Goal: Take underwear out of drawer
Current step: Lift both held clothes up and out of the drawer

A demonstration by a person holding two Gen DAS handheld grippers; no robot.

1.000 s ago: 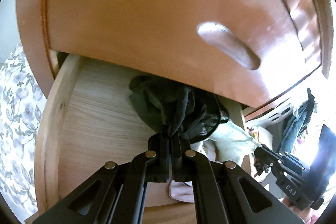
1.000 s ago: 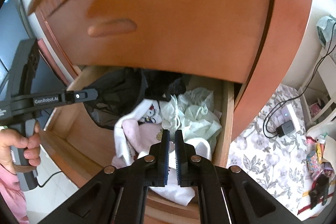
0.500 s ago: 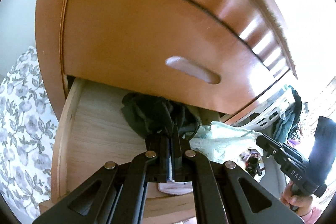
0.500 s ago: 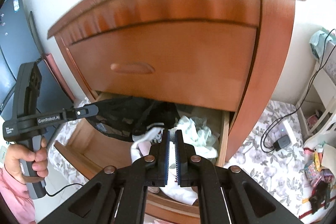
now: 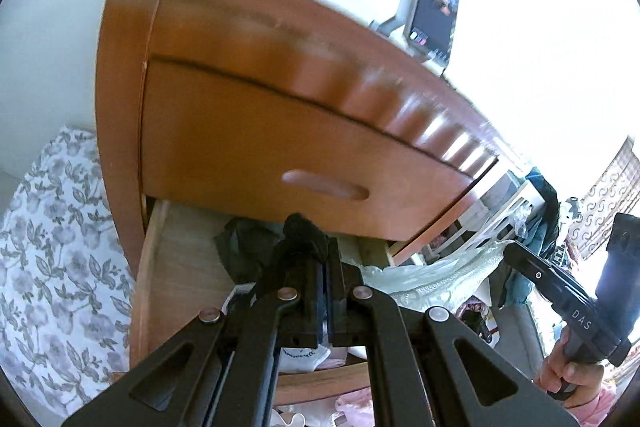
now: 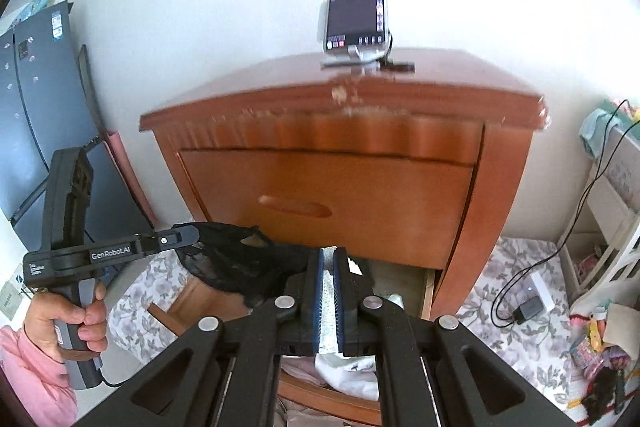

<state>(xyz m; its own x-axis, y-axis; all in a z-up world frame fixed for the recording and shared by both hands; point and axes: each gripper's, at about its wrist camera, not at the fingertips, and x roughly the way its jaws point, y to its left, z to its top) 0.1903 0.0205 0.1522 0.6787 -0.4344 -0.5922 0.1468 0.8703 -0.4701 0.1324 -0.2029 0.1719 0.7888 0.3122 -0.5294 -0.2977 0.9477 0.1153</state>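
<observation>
Black hand-held gripper (image 6: 329,259), pink sleeve (image 6: 32,375)

white wall (image 6: 200,7), wooden nightstand (image 6: 360,187), floral floor (image 6: 500,291)

Bedroom: wooden nightstand (image 6: 360,163), floral bedding (image 5: 52,267)

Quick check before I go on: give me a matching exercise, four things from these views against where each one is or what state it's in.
Things:
1. black underwear
2. pale garment
3. phone
4. upper drawer

Places or states:
A. shut
B. standing on top of the nightstand
C. clamped in the left gripper
D. clamped in the right gripper

Pairs: 1-C, 2-D, 3-B, 4-A
</observation>
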